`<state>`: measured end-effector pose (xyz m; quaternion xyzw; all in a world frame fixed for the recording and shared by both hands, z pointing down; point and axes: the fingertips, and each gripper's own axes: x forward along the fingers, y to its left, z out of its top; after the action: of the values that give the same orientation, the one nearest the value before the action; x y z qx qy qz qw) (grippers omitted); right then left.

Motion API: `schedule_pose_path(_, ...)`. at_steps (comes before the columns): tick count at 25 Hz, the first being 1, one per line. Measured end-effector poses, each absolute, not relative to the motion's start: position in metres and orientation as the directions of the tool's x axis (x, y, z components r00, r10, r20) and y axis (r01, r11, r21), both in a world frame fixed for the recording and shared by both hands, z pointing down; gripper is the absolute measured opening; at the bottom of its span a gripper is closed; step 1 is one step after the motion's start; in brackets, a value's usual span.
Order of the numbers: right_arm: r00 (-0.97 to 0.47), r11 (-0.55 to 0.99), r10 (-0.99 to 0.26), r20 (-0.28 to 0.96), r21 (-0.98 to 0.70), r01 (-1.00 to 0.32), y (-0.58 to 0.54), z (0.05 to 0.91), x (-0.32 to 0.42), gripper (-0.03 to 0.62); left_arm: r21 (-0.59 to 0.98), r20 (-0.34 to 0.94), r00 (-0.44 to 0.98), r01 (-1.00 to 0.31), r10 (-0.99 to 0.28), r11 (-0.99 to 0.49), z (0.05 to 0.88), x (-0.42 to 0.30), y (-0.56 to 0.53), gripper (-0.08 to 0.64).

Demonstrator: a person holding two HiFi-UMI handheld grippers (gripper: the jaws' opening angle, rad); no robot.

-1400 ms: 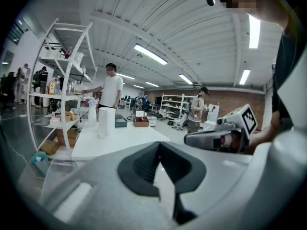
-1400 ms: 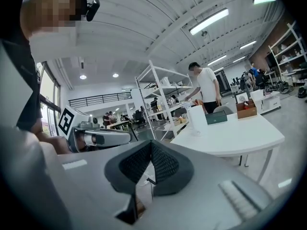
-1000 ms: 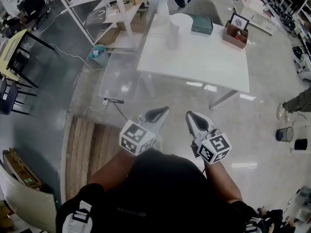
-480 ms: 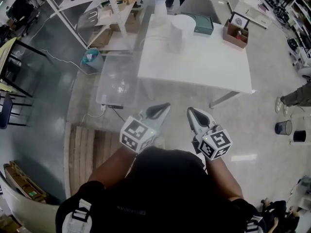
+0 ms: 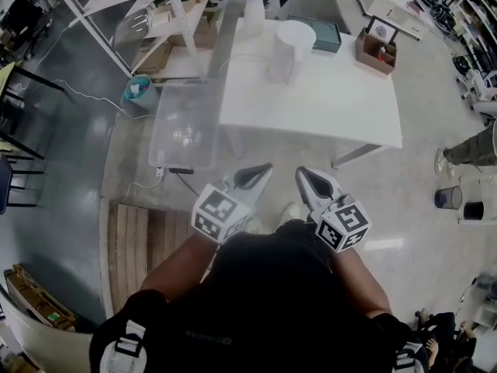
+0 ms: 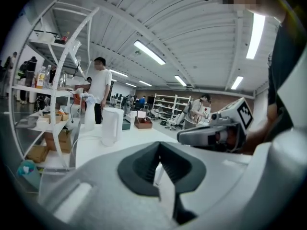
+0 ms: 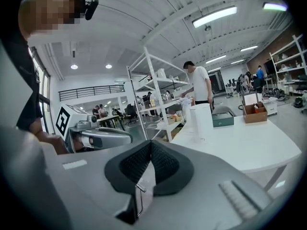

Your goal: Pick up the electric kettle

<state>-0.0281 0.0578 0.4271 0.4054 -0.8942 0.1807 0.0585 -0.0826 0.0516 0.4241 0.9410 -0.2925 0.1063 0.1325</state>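
On white worktop ahead of you, electric kettle stands upright near far edge, dark green box just behind it, brown box off to right. Your left claw closed, nothing between pads. Your right claw closed too, empty. Both side by side in front of your body, over floor, pointing toward worktop, well apart from electric kettle. Clear plastic bin sits just beside worktop's left end

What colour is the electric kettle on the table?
The kettle is white, clearest in the right gripper view.
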Motion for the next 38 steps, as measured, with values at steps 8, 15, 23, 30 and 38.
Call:
schedule_pose_path(8, -0.684, 0.627, -0.69, 0.235, -0.278, -0.728, 0.041, 0.43, -0.029, 0.006, 0.179, 0.284, 0.785, -0.607, -0.55, -0.774, 0.431, -0.086, 0.034, 0.004)
schedule_pose_path(15, -0.687, 0.626, -0.694, 0.216, -0.29, -0.724, 0.009, 0.432, -0.013, 0.006, 0.164, 0.297, 0.769, -0.625, -0.566, -0.763, 0.432, -0.078, 0.005, 0.005)
schedule_pose_path(23, -0.682, 0.612, -0.696, 0.223, -0.313, -0.727, -0.038, 0.441, 0.007, 0.006, 0.172, 0.313, 0.766, -0.627, -0.561, -0.76, 0.44, -0.057, -0.04, 0.004)
schedule_pose_path(30, -0.683, 0.61, -0.694, 0.23, -0.316, -0.726, -0.084, 0.442, 0.026, 0.006, 0.169, 0.332, 0.747, -0.648, -0.577, -0.742, 0.445, -0.045, -0.085, 0.004)
schedule_pose_path(38, -0.706, 0.63, -0.677, 0.21, -0.331, -0.702, -0.128, 0.437, 0.048, 0.006, 0.212, 0.347, 0.717, -0.688, -0.604, -0.694, 0.443, -0.032, -0.124, 0.005)
